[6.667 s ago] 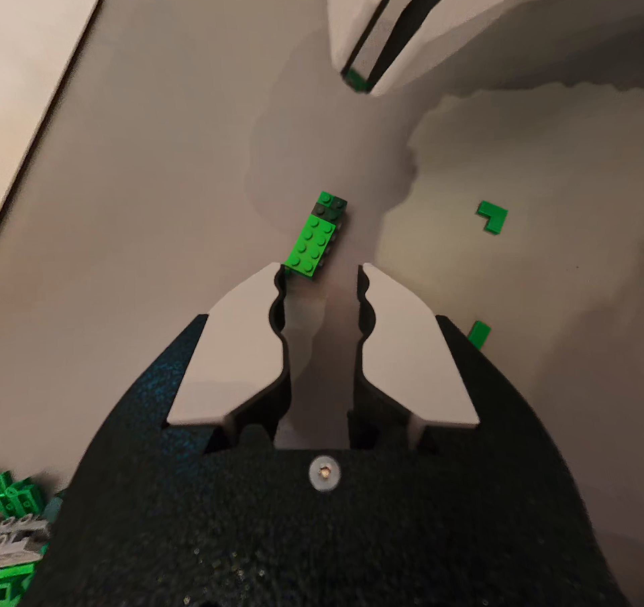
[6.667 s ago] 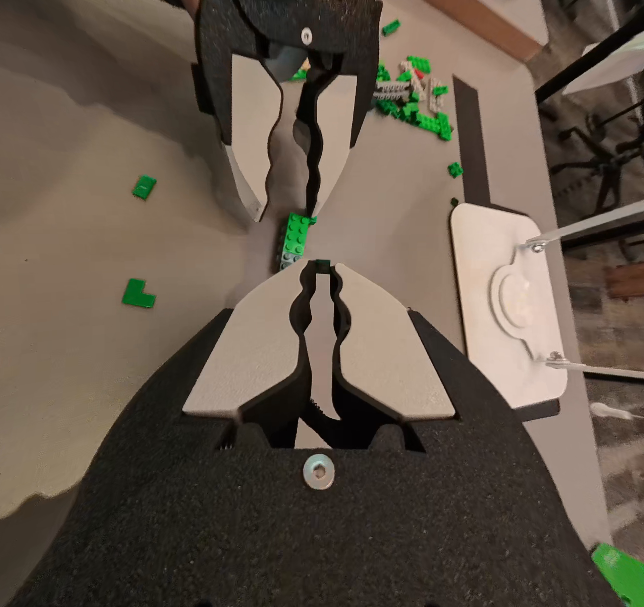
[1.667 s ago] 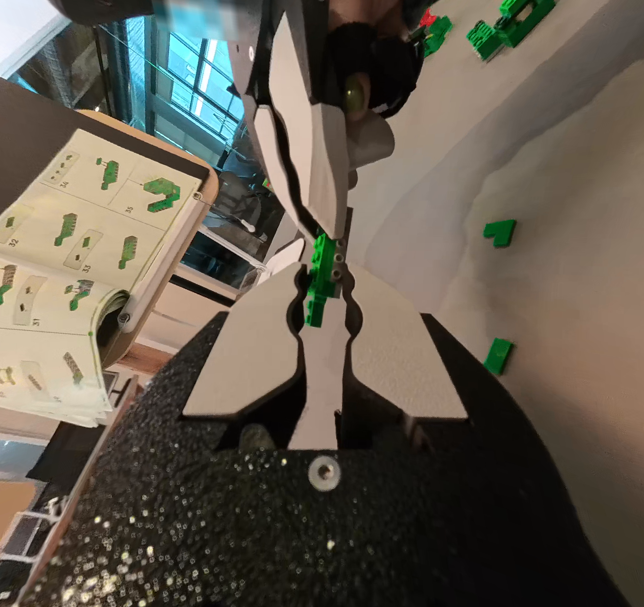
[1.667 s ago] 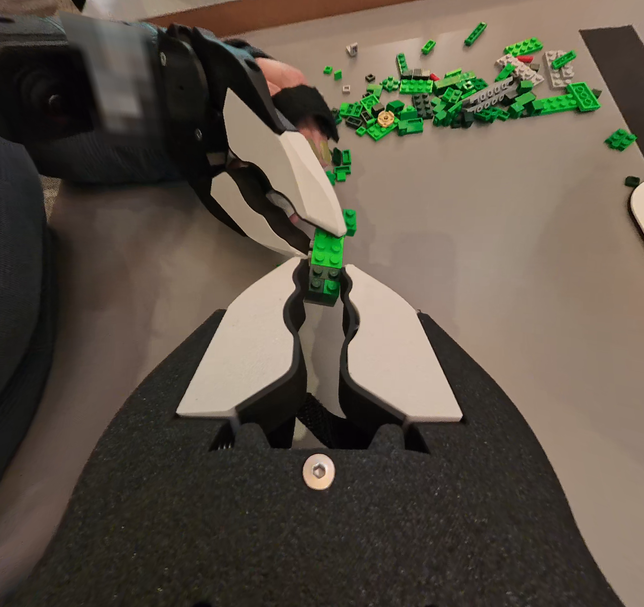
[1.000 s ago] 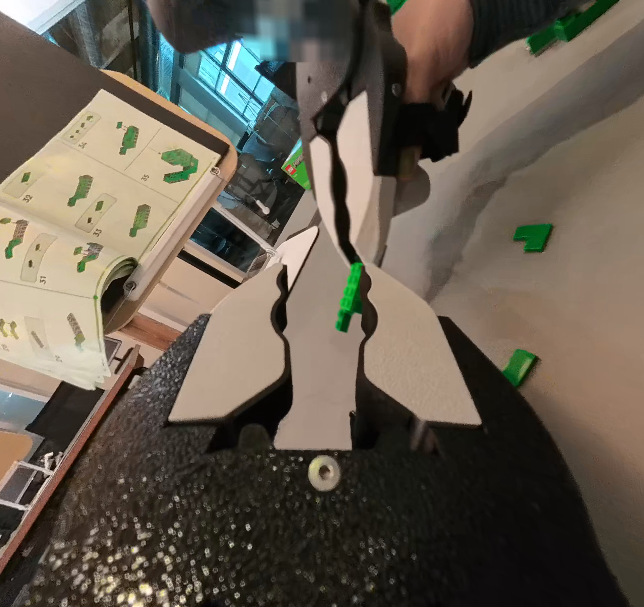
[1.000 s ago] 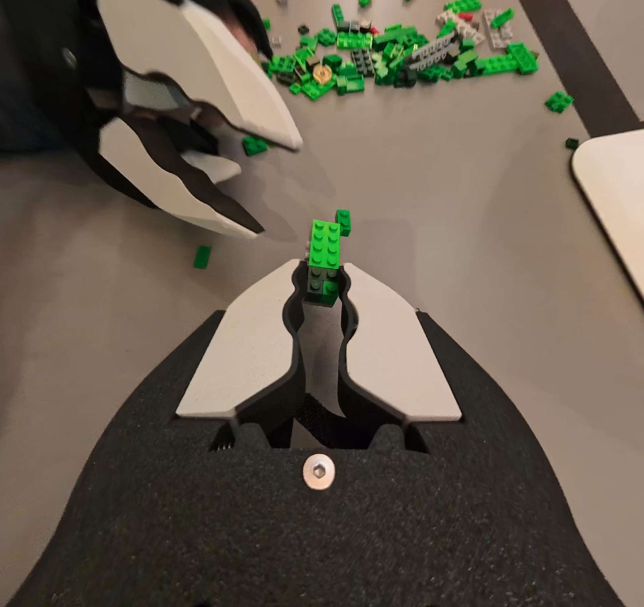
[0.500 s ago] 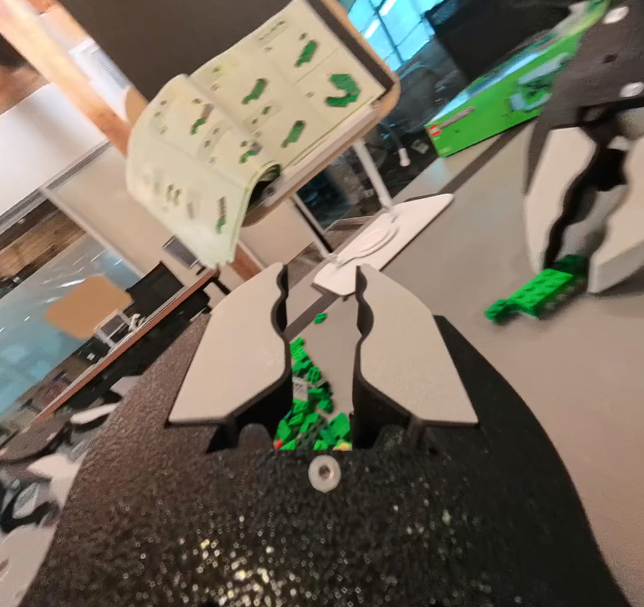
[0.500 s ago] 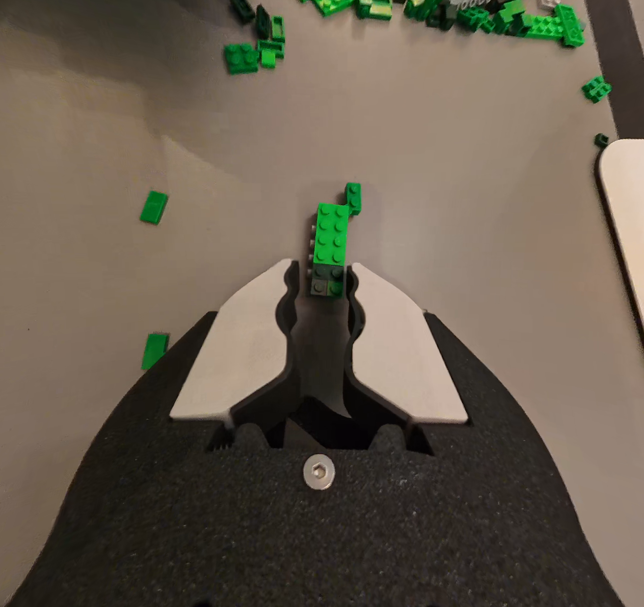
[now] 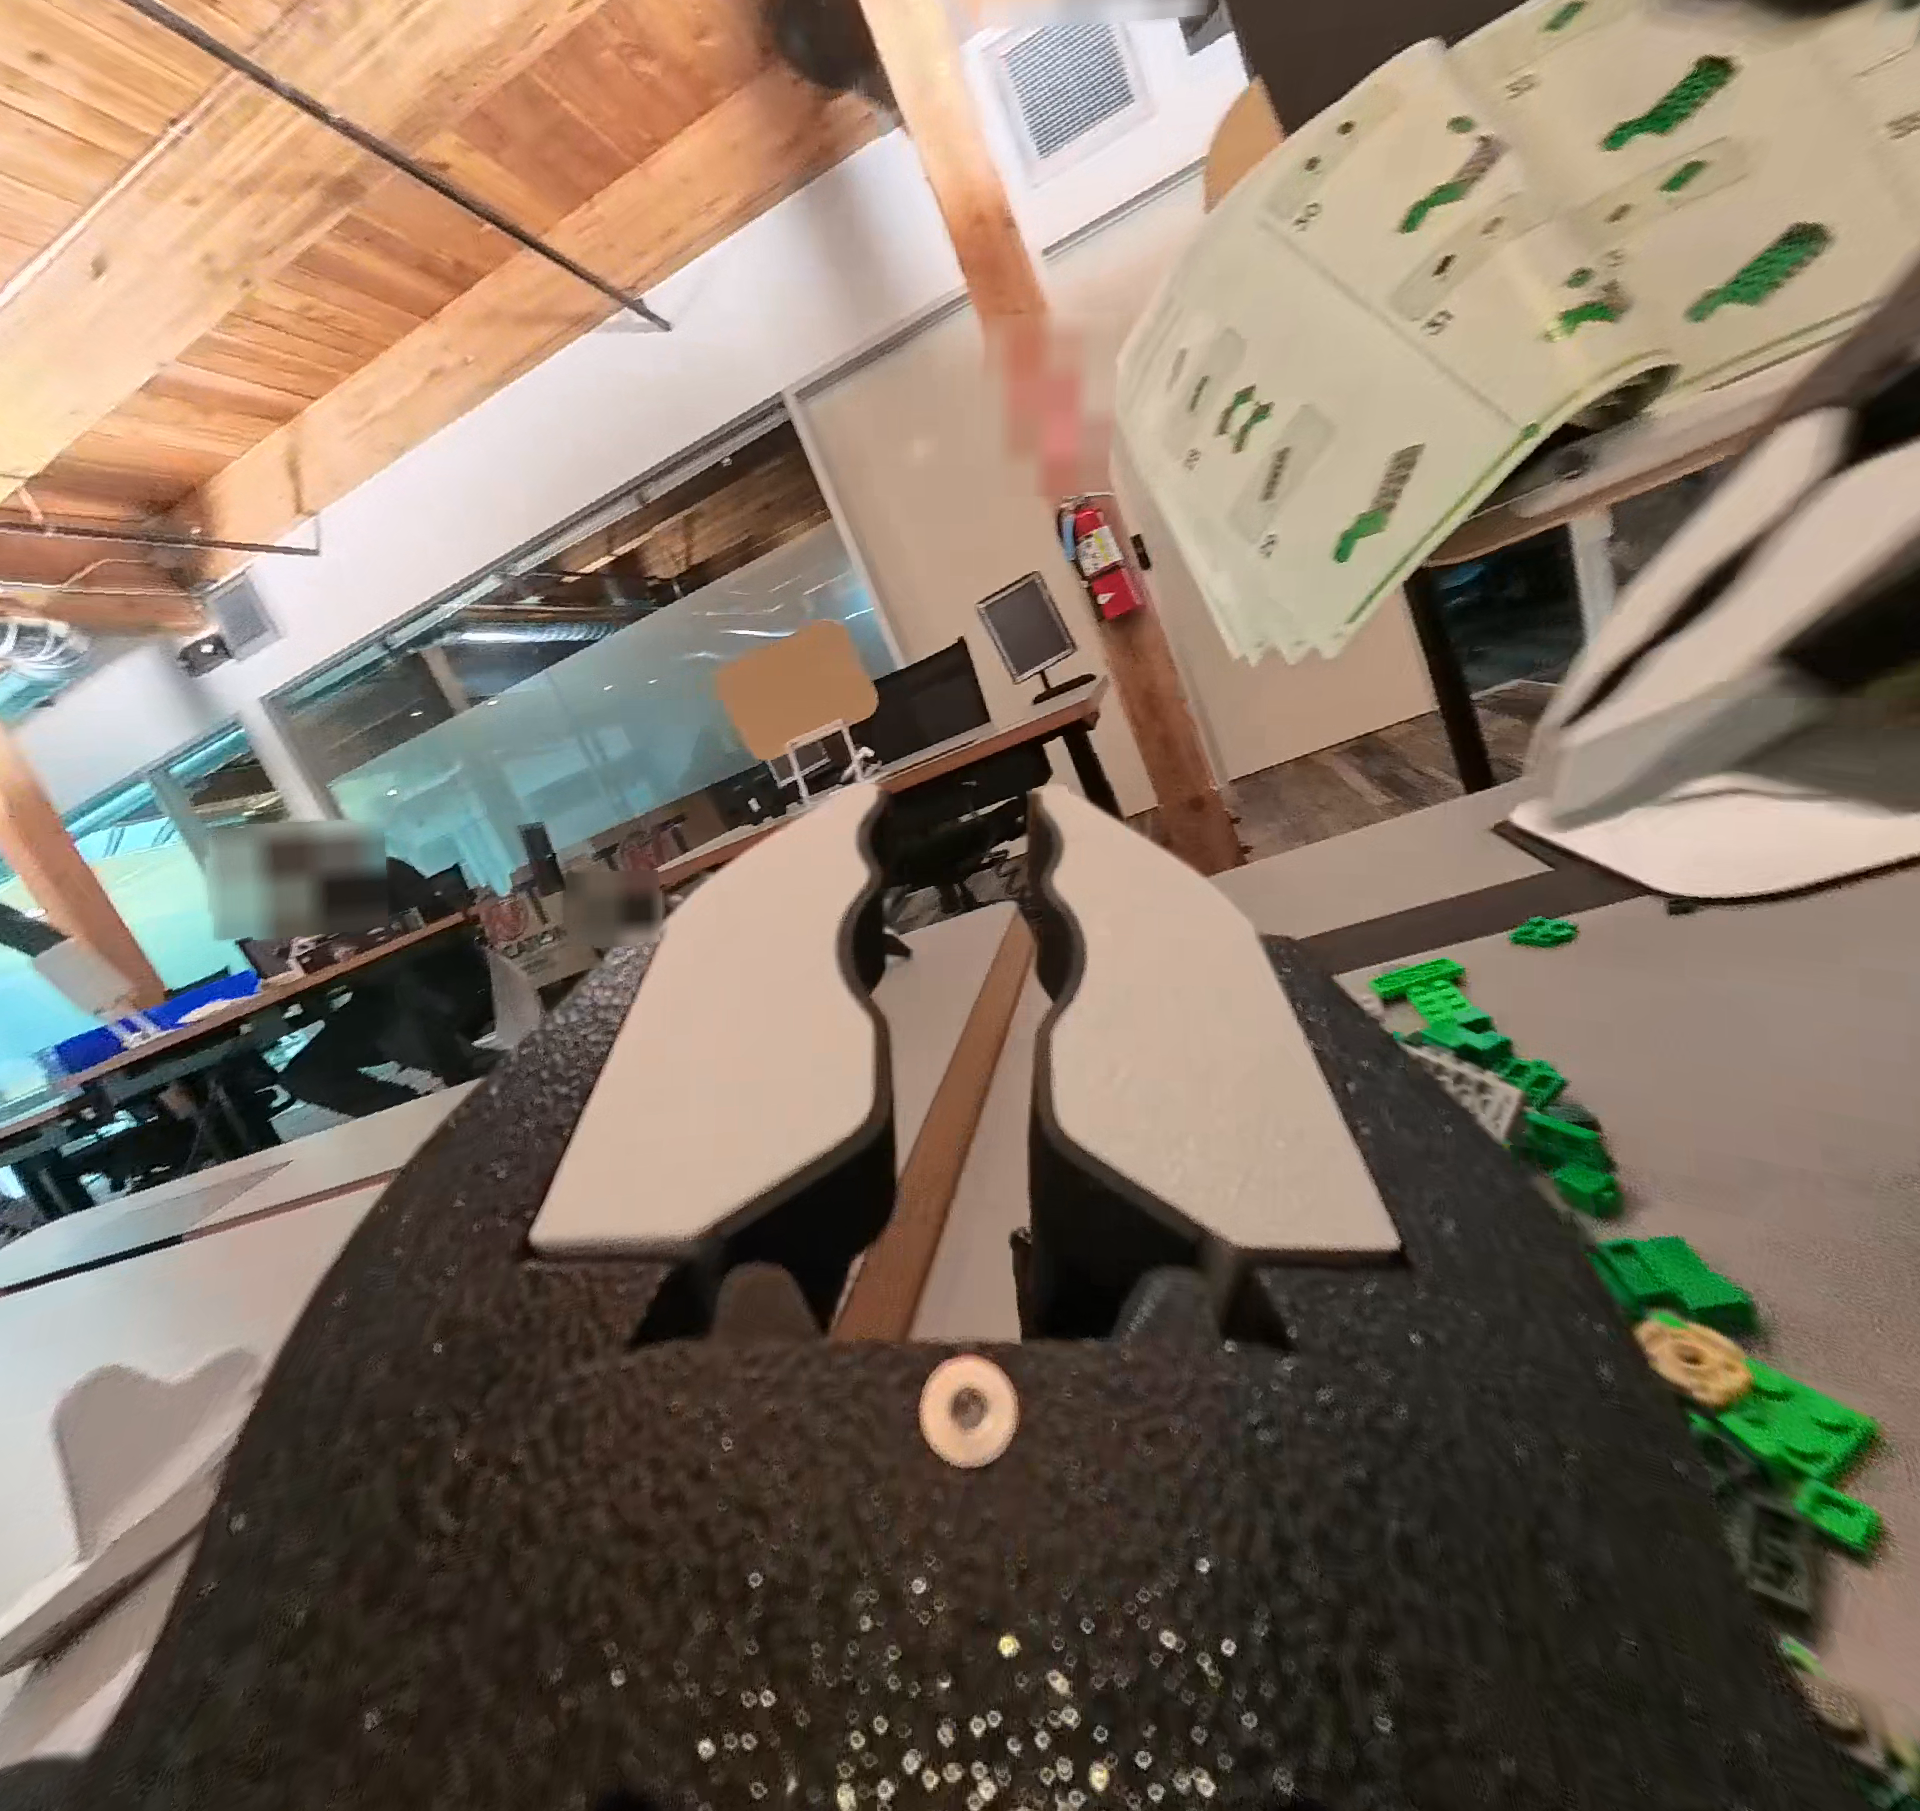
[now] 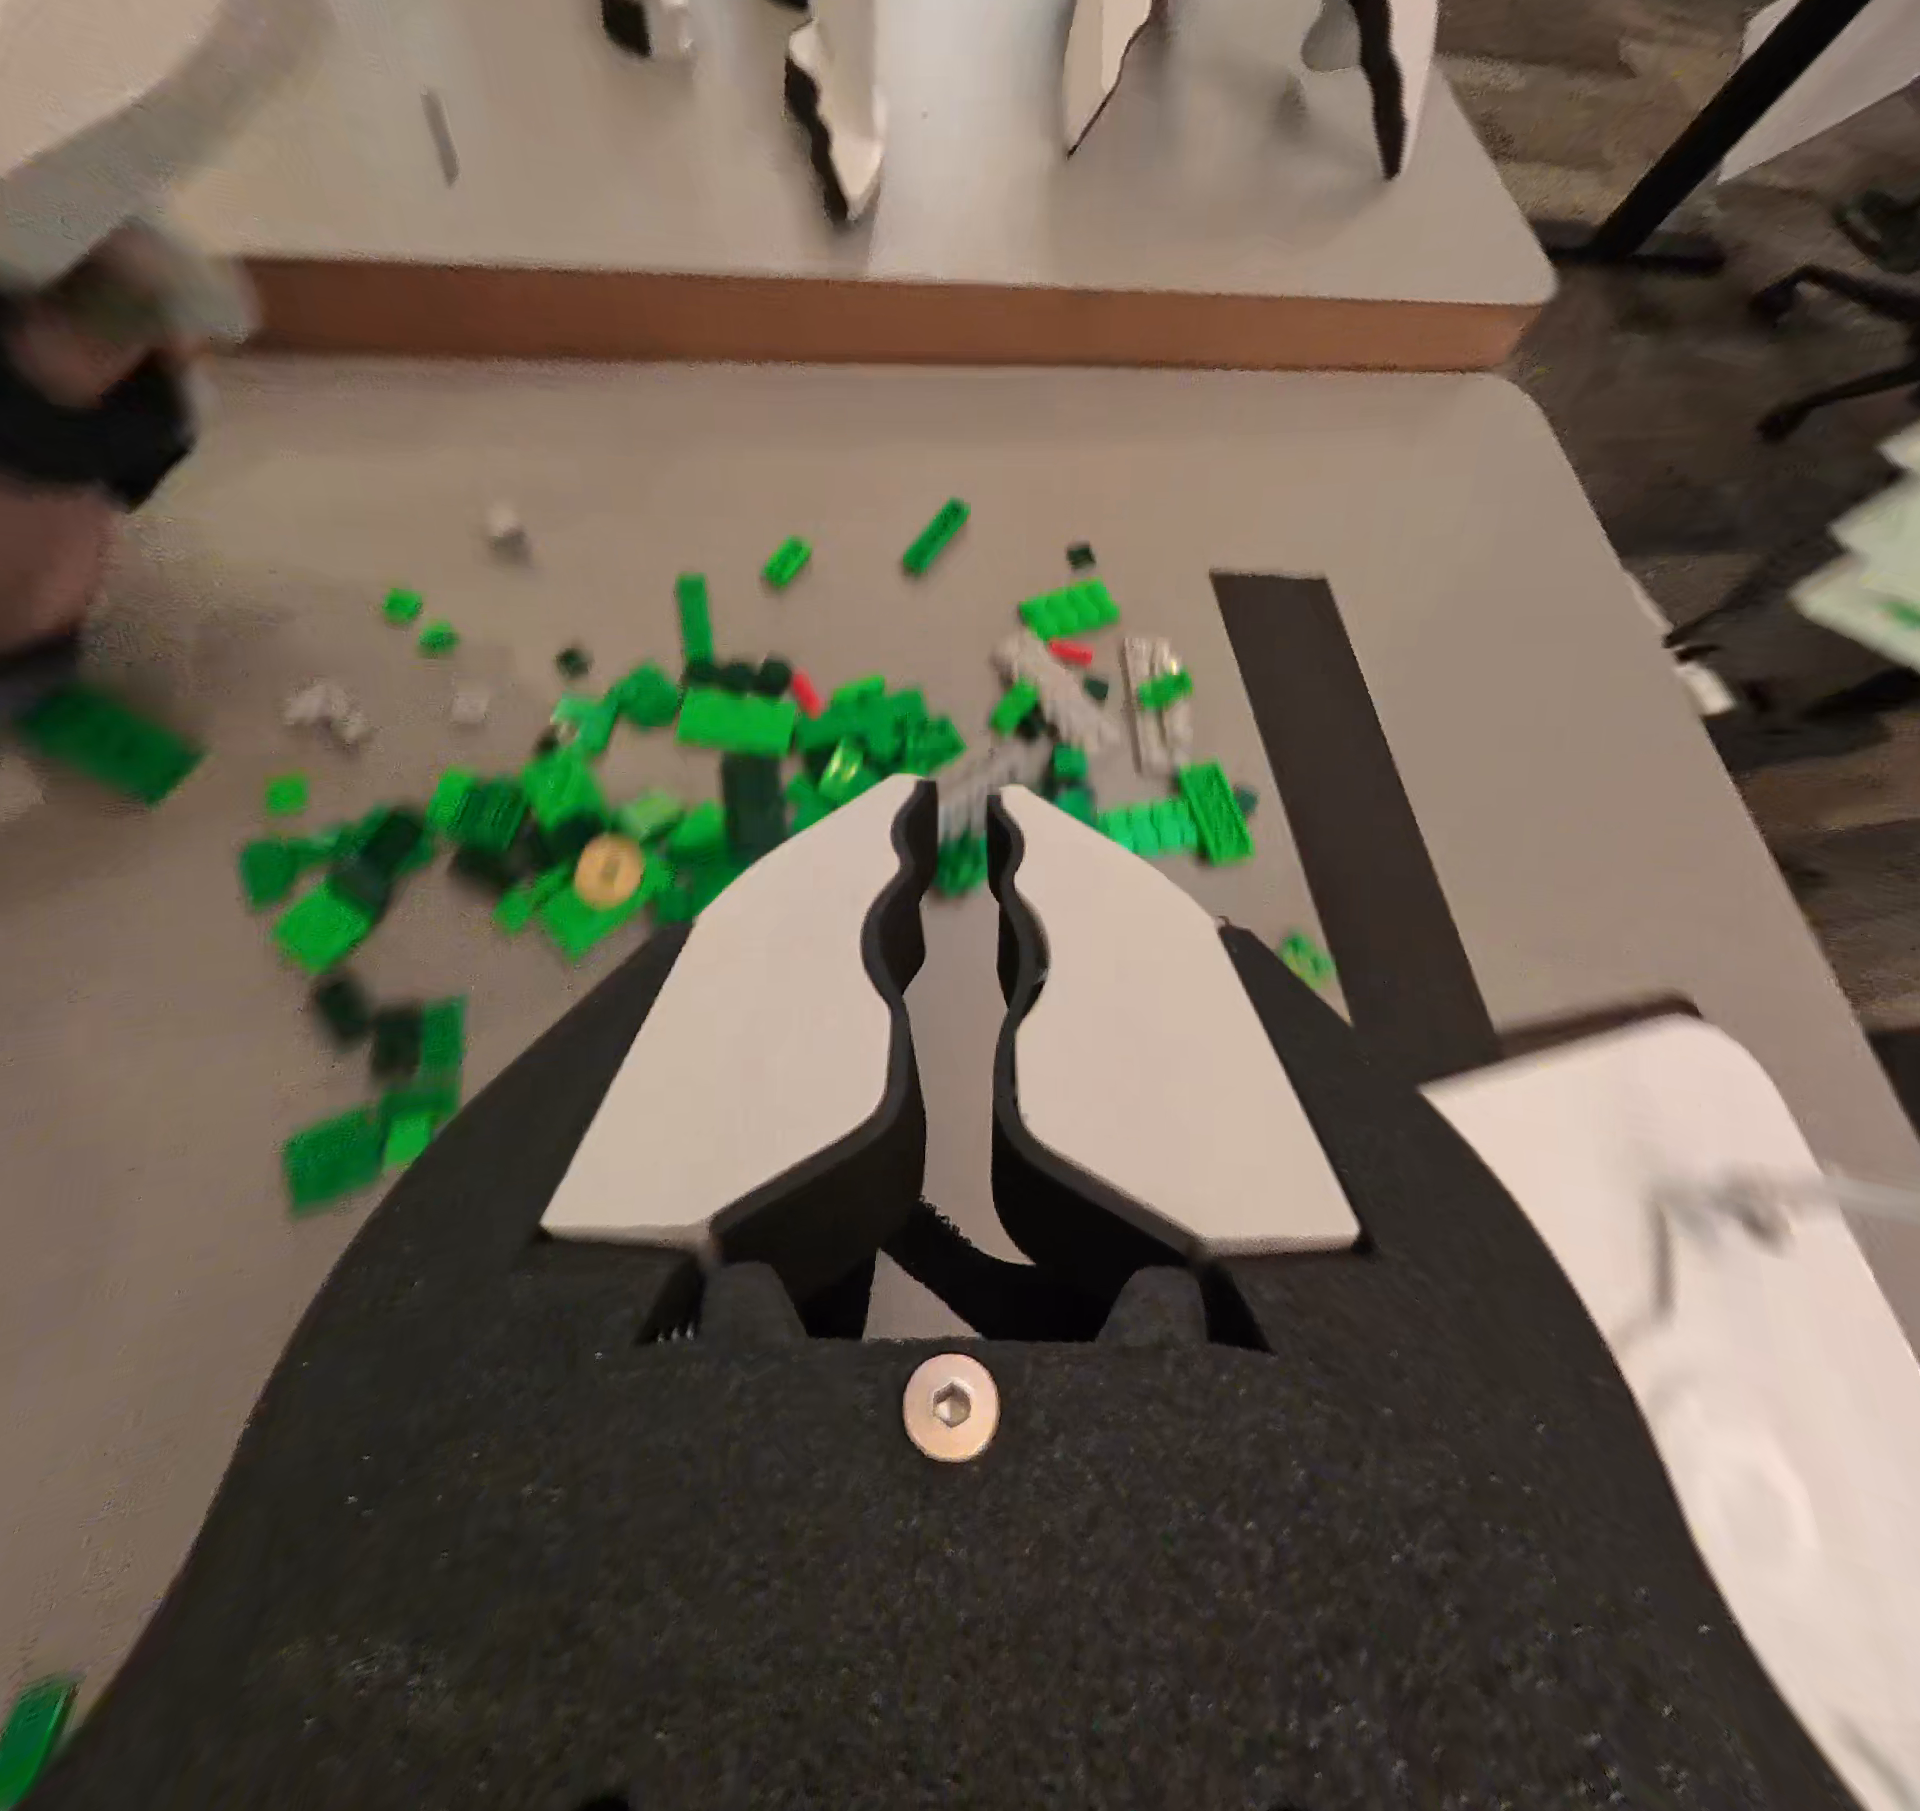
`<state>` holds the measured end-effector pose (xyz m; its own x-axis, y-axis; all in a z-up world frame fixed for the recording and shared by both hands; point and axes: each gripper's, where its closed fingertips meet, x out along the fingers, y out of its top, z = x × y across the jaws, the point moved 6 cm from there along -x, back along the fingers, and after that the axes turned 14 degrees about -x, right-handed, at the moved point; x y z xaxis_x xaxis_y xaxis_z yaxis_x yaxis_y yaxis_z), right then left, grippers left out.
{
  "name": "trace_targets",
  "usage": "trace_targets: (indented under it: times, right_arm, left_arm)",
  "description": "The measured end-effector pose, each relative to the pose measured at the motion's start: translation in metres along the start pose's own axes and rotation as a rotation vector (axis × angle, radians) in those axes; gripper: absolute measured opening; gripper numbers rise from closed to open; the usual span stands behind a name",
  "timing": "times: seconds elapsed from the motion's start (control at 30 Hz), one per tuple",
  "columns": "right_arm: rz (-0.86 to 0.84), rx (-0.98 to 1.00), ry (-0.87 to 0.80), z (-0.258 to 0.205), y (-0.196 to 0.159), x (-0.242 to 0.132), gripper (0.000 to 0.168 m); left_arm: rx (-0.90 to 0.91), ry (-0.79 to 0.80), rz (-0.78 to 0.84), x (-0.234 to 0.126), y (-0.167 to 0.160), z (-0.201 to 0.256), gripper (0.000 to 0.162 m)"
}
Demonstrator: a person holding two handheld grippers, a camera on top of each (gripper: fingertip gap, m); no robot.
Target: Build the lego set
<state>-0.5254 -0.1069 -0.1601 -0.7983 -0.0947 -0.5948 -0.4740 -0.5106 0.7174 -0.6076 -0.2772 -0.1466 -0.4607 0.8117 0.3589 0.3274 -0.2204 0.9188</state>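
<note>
Left wrist view: the left gripper [image 9: 956, 816] is raised and points across the room, its jaws parted with nothing between them; only the brown table edge and a far desk show through the gap. To its right, a pile of green bricks [image 9: 1538, 1117] lies on the grey table [image 9: 1714, 1055], with a round tan piece [image 9: 1691, 1362] among the nearer bricks. An open instruction booklet [image 9: 1455, 327] sits raised at the upper right, above a white plate [image 9: 1766, 852] that rests on the table. The right gripper [image 9: 1558, 774] enters from the right edge, blurred, above that plate. Right wrist view: the right gripper [image 10: 954, 803] hovers above the table [image 10: 1403, 473], its jaws a narrow gap apart and holding nothing; the table surface shows between them. The pile of green bricks [image 10: 748, 774] is spread just beyond and left of its fingertips, with grey pieces [image 10: 1049, 681] mixed in on the right and the round tan piece [image 10: 608, 868] near the left finger. A black strip [image 10: 1340, 795] runs along the table right of the pile, and the white plate [image 10: 1714, 1346] lies at the near right. A large green plate [image 10: 109, 743] lies at the far left, below a blurred hand [image 10: 62, 473]. Spare white gripper fingers [image 10: 1236, 5] stand on a second table [image 10: 935, 203] at the far side.
</note>
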Motion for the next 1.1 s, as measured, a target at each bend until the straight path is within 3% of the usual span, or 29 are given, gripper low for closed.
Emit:
trace_targets:
  times: [0.17, 0.4, 0.7, 0.87, 1.1]
  right_arm:
    - [-0.095, -0.175, 0.205, 0.034, 0.03, 0.093, 0.014]
    - [-0.297, -0.333, 0.384, 0.053, 0.023, 0.147, 0.02]
    - [-0.438, -0.333, 0.424, 0.065, 0.016, 0.169, 0.017]
    - [-0.439, -0.291, 0.466, 0.064, 0.017, 0.173, 0.017]
    - [-0.419, -0.375, 0.413, 0.058, 0.018, 0.171, 0.007]
  left_arm:
    - [0.025, 0.027, 0.006, -0.001, 0.001, -0.008, 0.022]
    - [-0.009, 0.077, 0.019, -0.003, 0.004, -0.025, 0.02]
    - [-0.026, 0.08, 0.018, -0.003, 0.004, -0.027, 0.018]
    - [-0.028, 0.074, 0.013, -0.002, 0.003, -0.027, 0.016]
    - [-0.036, 0.065, 0.007, -0.001, 0.002, -0.027, 0.014]
